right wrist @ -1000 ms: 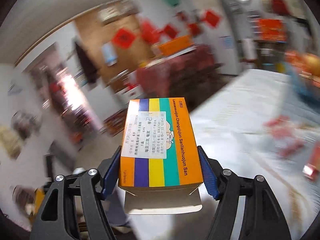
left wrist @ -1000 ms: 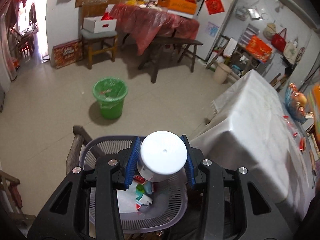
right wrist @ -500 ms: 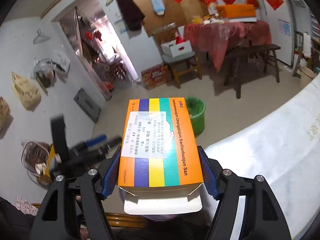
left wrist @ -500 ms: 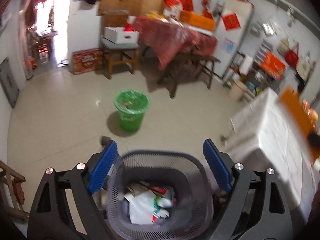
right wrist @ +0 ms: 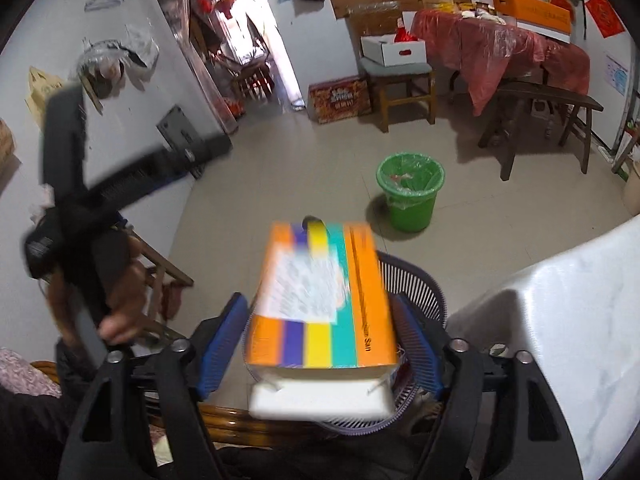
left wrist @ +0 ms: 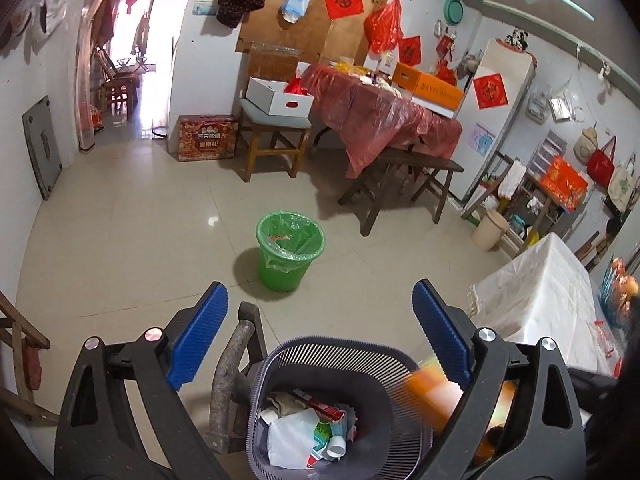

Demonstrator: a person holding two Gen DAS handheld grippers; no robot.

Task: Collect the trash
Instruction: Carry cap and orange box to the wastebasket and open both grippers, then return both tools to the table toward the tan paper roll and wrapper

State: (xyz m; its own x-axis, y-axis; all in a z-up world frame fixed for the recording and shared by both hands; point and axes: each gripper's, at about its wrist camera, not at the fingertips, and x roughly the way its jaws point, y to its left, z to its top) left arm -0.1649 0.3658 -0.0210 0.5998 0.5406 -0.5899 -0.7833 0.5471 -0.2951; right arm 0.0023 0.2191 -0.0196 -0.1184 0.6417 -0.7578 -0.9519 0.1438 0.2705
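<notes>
As seen from both wrist cameras, just beside the white-covered tabletop [right wrist: 560, 340]: a dark mesh bin [left wrist: 340, 354], part full, with a white bag [left wrist: 292, 436] and wrappers inside. Farther out on the tiled floor, well apart, a lined green bucket [left wrist: 286, 264]. Directly over the bin, blurred, a striped orange box [right wrist: 320, 300], lying between the jaws of the right gripper [right wrist: 320, 304]. Jaws opening, blue pads clear of both sides. Above the bin's rim, the left gripper [left wrist: 319, 288]: jaws opening wide, nothing between.

Tiled floor [left wrist: 140, 248], green lined bin [left wrist: 289, 250] (standing upright), cream bucket [left wrist: 489, 229]
</notes>
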